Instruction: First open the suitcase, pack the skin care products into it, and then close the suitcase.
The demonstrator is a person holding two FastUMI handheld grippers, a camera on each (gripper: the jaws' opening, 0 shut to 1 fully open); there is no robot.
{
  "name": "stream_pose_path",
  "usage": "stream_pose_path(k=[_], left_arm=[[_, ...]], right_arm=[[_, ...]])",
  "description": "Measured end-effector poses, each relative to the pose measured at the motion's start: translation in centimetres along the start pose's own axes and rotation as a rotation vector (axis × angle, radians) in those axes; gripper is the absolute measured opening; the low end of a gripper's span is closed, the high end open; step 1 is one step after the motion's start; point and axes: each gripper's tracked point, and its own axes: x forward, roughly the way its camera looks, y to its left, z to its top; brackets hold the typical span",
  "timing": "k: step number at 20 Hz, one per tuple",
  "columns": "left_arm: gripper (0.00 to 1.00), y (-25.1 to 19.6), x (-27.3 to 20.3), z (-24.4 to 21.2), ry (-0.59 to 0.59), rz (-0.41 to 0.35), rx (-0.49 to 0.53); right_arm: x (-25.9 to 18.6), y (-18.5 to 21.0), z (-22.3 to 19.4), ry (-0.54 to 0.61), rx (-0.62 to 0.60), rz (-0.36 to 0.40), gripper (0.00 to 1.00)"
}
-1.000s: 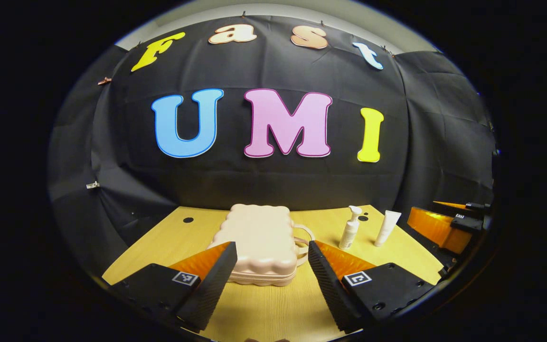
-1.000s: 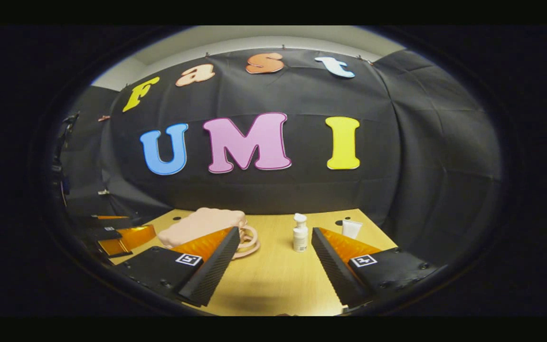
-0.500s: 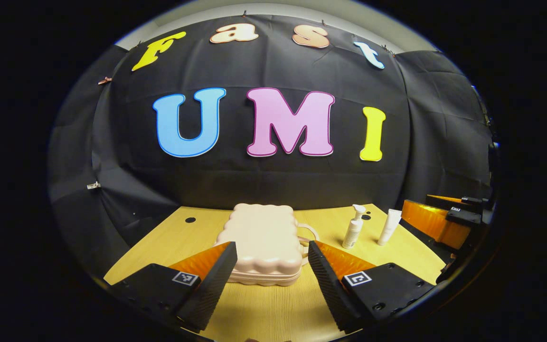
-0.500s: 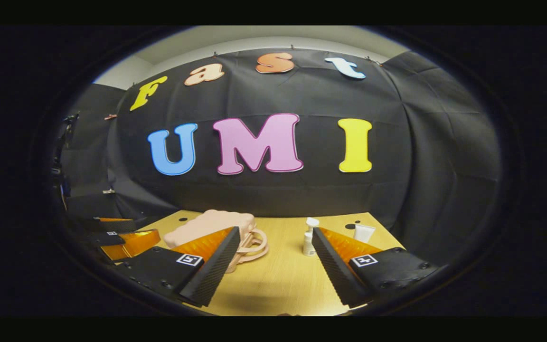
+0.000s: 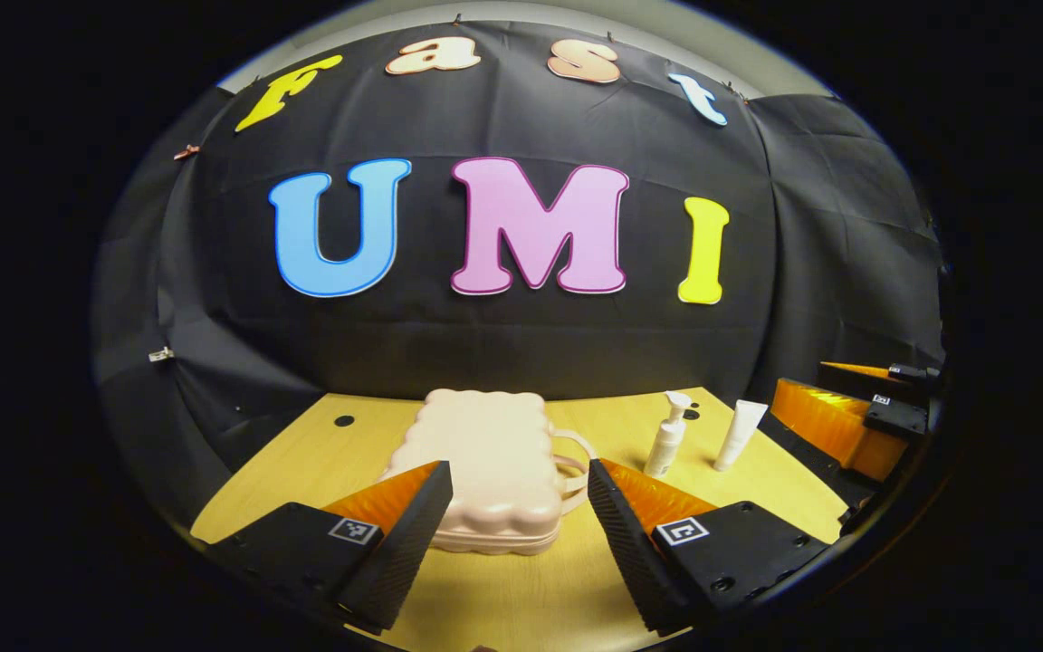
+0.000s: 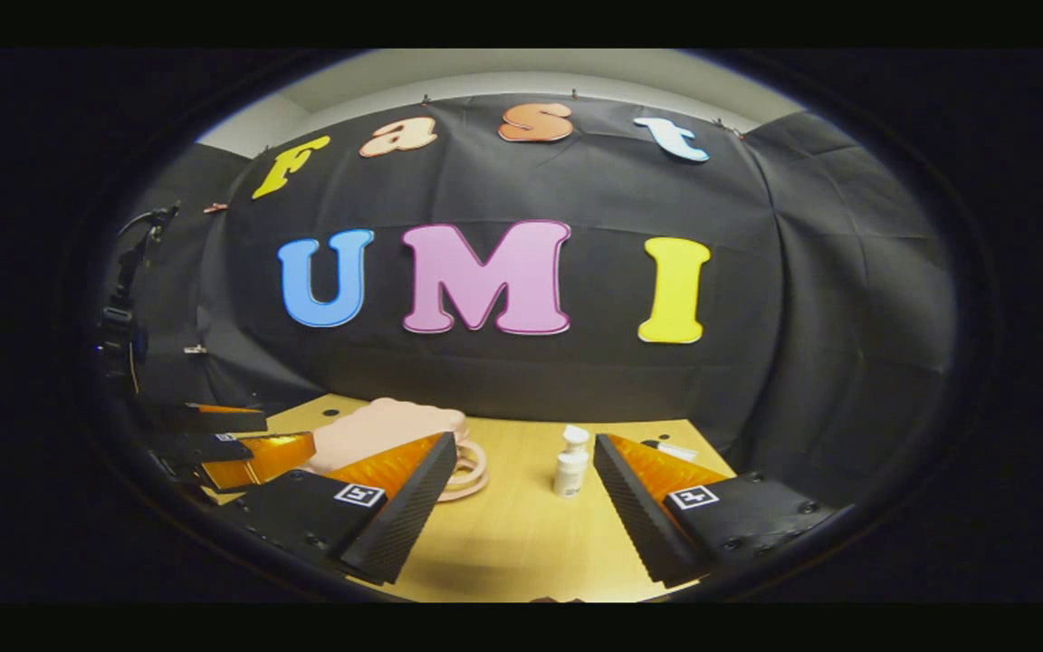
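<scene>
A small pale pink suitcase [image 5: 485, 466] with scalloped edges lies closed and flat on the wooden table [image 5: 503, 598], its handles to the right. My left gripper [image 5: 517, 525] is open, held above the table in front of the suitcase. A white pump bottle [image 5: 669, 434] and a white tube [image 5: 740, 435] stand to the suitcase's right. In the right gripper view the suitcase [image 6: 377, 435] lies at the left and the pump bottle [image 6: 569, 462] stands ahead between my fingers. My right gripper [image 6: 521, 512] is open; its right finger hides most of the tube [image 6: 671, 447].
The black cloth wall closes off the table's far edge and both sides. The right gripper [image 5: 847, 421] shows at the right edge of the left gripper view, and the left gripper [image 6: 232, 448] shows at the left of the right gripper view. Small dark holes [image 5: 344, 421] mark the tabletop.
Both grippers have shifted slightly. The right gripper has turned, so the pump bottle now sits more between its fingers and the tube is more hidden. Nothing on the table has moved.
</scene>
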Motion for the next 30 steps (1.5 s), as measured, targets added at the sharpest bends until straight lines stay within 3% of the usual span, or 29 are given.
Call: stream_pose_path(k=[8, 12, 18, 21, 26, 28, 29, 30], left_arm=[[0.96, -7.7, 12.7, -2.4, 0.089, -0.116, -0.012], [0.96, -10.5, 18.3, -4.6, 0.130, -0.137, 0.016], [0.95, -11.5, 24.9, -8.8, 0.202, -0.086, 0.039], [0.95, -10.0, 26.6, -11.4, 0.264, 0.023, 0.062], [0.75, -9.5, 28.2, -14.1, 0.346, 0.100, 0.107], [0.60, -8.0, 28.1, -15.2, 0.401, 0.175, 0.118], [0.50, -7.5, 28.2, -15.1, 0.408, 0.177, 0.120], [0.31, -8.4, 28.0, -14.1, 0.390, 0.128, 0.075]], right_arm=[[1.5, -6.8, -1.5, 0.053, -0.001, -0.105, 0.97], [1.7, -8.9, -3.3, 0.095, -0.009, -0.137, 0.97], [1.1, -11.2, -6.2, 0.162, -0.019, -0.198, 0.97], [1.4, -11.7, -7.5, 0.197, 0.023, -0.219, 0.98], [2.3, -10.3, -9.3, 0.249, 0.059, -0.194, 0.98], [2.6, -9.8, -9.5, 0.262, 0.071, -0.186, 0.98], [2.8, -9.6, -9.4, 0.267, 0.087, -0.185, 0.98], [2.9, -9.0, -9.0, 0.259, 0.116, -0.177, 0.98]])
